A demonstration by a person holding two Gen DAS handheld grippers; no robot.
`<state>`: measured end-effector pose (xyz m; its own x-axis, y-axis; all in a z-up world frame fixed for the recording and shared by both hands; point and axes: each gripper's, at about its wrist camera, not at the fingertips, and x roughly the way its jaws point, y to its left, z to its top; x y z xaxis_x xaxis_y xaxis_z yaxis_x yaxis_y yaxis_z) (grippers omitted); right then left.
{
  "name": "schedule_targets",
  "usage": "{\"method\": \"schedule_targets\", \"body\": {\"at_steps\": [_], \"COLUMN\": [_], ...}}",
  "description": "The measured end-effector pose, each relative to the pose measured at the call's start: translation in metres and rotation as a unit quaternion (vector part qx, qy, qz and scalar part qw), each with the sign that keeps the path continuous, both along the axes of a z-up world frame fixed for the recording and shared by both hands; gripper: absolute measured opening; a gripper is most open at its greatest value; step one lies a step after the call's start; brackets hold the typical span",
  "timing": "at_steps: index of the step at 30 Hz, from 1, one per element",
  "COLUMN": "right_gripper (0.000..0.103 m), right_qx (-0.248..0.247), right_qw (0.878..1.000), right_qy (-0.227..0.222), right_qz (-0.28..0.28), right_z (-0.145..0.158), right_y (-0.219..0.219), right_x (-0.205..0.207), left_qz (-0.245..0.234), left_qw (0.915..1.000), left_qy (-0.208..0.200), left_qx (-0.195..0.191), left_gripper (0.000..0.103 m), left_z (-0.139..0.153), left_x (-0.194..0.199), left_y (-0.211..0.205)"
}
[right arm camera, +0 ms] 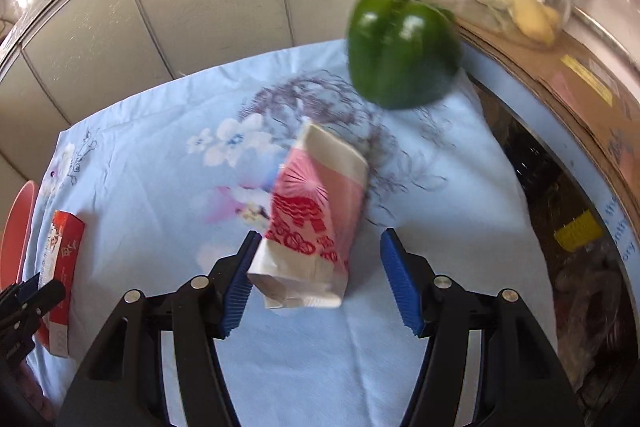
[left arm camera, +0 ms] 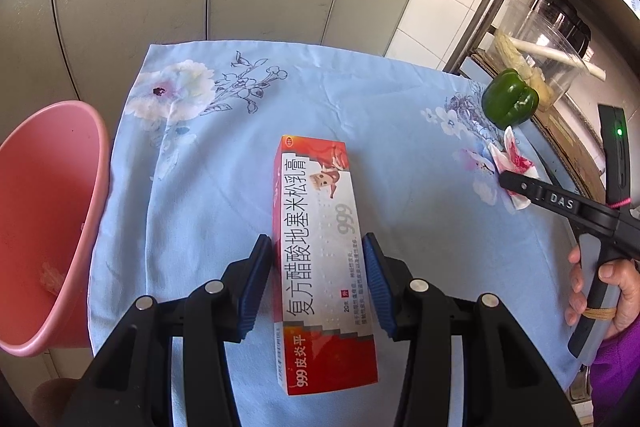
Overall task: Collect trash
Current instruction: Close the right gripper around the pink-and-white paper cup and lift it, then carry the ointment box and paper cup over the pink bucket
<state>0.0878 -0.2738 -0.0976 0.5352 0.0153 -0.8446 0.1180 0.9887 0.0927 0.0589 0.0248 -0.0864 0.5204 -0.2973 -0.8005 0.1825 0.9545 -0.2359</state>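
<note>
My left gripper [left arm camera: 318, 281] clamps the red box [left arm camera: 320, 259] on the tablecloth [left arm camera: 200, 167]. My right gripper [right arm camera: 316, 279] straddles the paper packet [right arm camera: 316, 219], jaws apart; I should centre before squeezing, then use the pink bin [left arm camera: 48, 219].

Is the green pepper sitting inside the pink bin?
No, the green pepper sits on the blue cloth, across from the pink bin.

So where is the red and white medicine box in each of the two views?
Left wrist view: the medicine box lies in the centre, between the fingers of the left gripper.
Right wrist view: the same box lies at the far left edge.
Shared landmark: the green pepper, on the blue flowered cloth.
</note>
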Motion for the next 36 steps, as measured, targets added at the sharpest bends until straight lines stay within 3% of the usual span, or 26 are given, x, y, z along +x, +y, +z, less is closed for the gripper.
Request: {"method": "schedule_targets", "body": {"at_steps": [6, 13, 29, 32, 36], "right_gripper": [0.063, 0.092, 0.093, 0.080, 0.054], "right_qx": [-0.004, -0.037, -0.016, -0.008, -0.006], "right_qw": [1.000, 0.998, 0.998, 0.998, 0.998], "right_qy": [-0.014, -0.018, -0.028, -0.028, -0.022], "right_qz": [0.000, 0.042, 0.058, 0.063, 0.058], "right_z": [-0.004, -0.010, -0.001, 0.001, -0.004], "right_y": [-0.015, 0.008, 0.003, 0.001, -0.003], "right_x": [-0.012, -0.006, -0.011, -0.007, -0.005], "left_qz": [0.000, 0.009, -0.003, -0.004, 0.003], "left_qw": [1.0000, 0.9999, 0.9977, 0.9974, 0.9966], "left_qy": [0.001, -0.006, -0.021, -0.022, -0.023], "left_qx": [0.005, 0.006, 0.064, 0.069, 0.079], "left_gripper": [0.046, 0.046, 0.052, 0.052, 0.047], "left_z": [0.000, -0.001, -0.003, -0.003, -0.004], "left_x": [0.001, -0.001, -0.003, -0.004, -0.003], "left_y": [-0.001, -0.002, -0.017, -0.018, -0.019]}}
